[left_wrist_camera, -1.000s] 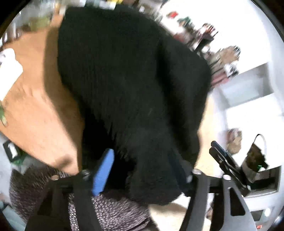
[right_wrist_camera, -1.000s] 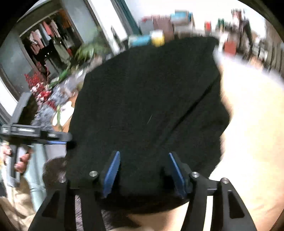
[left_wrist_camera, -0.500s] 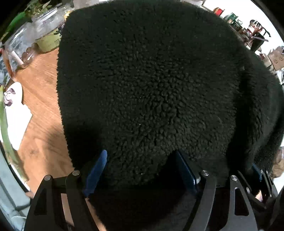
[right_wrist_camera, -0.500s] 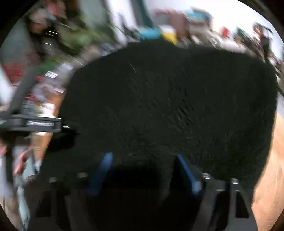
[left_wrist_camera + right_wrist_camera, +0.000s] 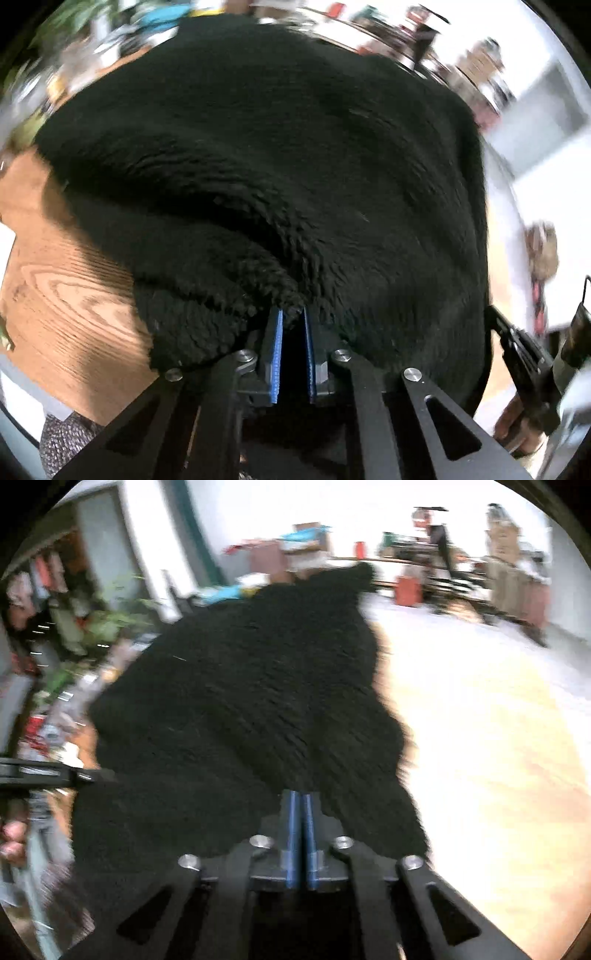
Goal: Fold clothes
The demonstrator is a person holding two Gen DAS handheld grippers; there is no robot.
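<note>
Wood-grain boards of the orange-brown surface show bare at the near left, under the rim of a black, thick-piled fleece garment that lies spread across it and fills most of the left wrist view.

Nearest the lens, the left tongs are closing, their blue pads almost together with a small tuft of the fleece's near edge pinched between the tips. The right tongs are pressed fully together at the garment's near hem; that view is blurred, so whether any cloth sits between those pads cannot be told. With a gap that tight, I judge the bite thin at best.

A slipping hold is the main risk. Deep pile compresses and lets go, and a shallow pinch on one tuft may pull free once the weight of the garment hangs from it. If one corner drops while the other stays held, the fold would likely go askew and bunch.

Farther out, the fleece's far edge lies near blurred clutter at the back of the surface: green plant leaves and small coloured items. Dragging the cloth that way could sweep them over.
</note>
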